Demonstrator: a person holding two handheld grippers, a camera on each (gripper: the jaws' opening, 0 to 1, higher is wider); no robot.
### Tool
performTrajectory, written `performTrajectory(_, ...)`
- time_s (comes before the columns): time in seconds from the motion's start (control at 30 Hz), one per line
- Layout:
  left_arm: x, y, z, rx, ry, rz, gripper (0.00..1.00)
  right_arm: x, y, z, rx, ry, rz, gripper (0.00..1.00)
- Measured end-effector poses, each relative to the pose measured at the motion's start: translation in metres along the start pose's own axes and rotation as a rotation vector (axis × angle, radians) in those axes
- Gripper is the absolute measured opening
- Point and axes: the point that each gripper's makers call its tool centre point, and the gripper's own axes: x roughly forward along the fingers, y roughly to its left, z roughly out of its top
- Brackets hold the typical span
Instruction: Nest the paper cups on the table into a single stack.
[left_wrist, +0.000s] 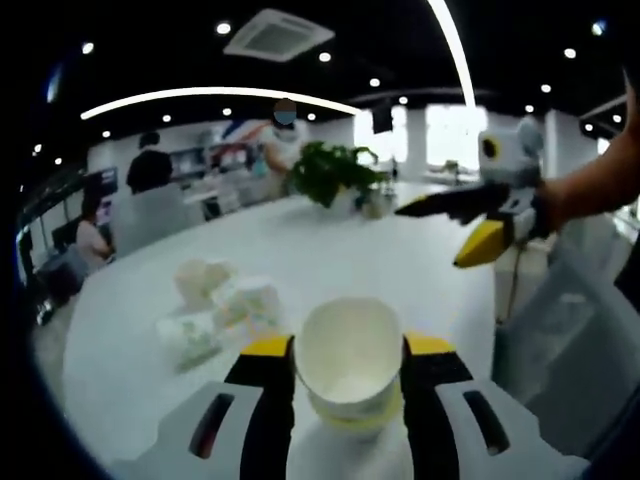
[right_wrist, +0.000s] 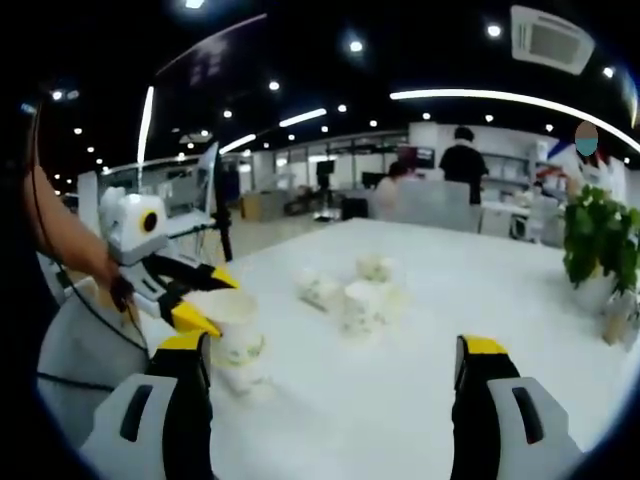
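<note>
Left gripper (left_wrist: 348, 352) first: fingers clamped on a white paper cup (left_wrist: 351, 372), one finger each side of the wall, rim up. It looks like there's a second cup nested under it w/ a yellowish band at the base, so prob. a stack already started – can't be sure of the count. In the right gripper view that same held cup (right_wrist: 232, 322) sits just past the right gripper's left finger, left gripper (right_wrist: 200, 298) on it.

Moving right: loose cups (left_wrist: 215, 305) lie ahead and left of the left fingers, on the white desk (left_wrist: 330, 255) – some upright, some tipped, blurry, approx. three or four. Same bunch from the right gripper view (right_wrist: 355, 290): straight ahead between the fingers, well beyond the tips.

Right gripper (right_wrist: 335, 355): fingers wide apart, nothing between them but desk (right_wrist: 470, 290). In the left gripper view it hangs off to the right (left_wrist: 455, 225), above desk level, jaws parted, empty.

Progress call: early-to-mid. One cup, maybe two, in hand; the loose cluster isn't stacked yet. Remaining job as I read it: each loose cup still has to be picked up and nested into the held stack.
</note>
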Motion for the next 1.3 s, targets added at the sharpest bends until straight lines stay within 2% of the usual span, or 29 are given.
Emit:
performTrajectory(0.37, 0.004, -0.003, -0.022, 0.007, 0.052, -0.010, 0.40, -0.001, -0.002, -0.001, 0.002, -0.002, -0.007, 1.00)
performTrajectory(0.7, 0.007, -0.005, -0.033, 0.005, 0.076, -0.016, 0.41, -0.002, -0.002, -0.002, 0.004, 0.005, -0.010, 1.00)
performTrajectory(0.9, 0.009, -0.005, -0.031, 0.002, 0.072, -0.022, 0.43, -0.002, -0.001, -0.002, 0.005, 0.005, -0.010, 1.00)
performTrajectory(1.07, 0.010, -0.005, -0.030, 0.003, 0.068, -0.022, 0.49, -0.003, -0.001, -0.003, 0.005, 0.006, -0.011, 1.00)
performTrajectory(1.3, 0.006, -0.001, -0.015, -0.033, 0.029, -0.019, 0.60, -0.005, -0.003, -0.006, 0.007, 0.010, -0.016, 1.00)
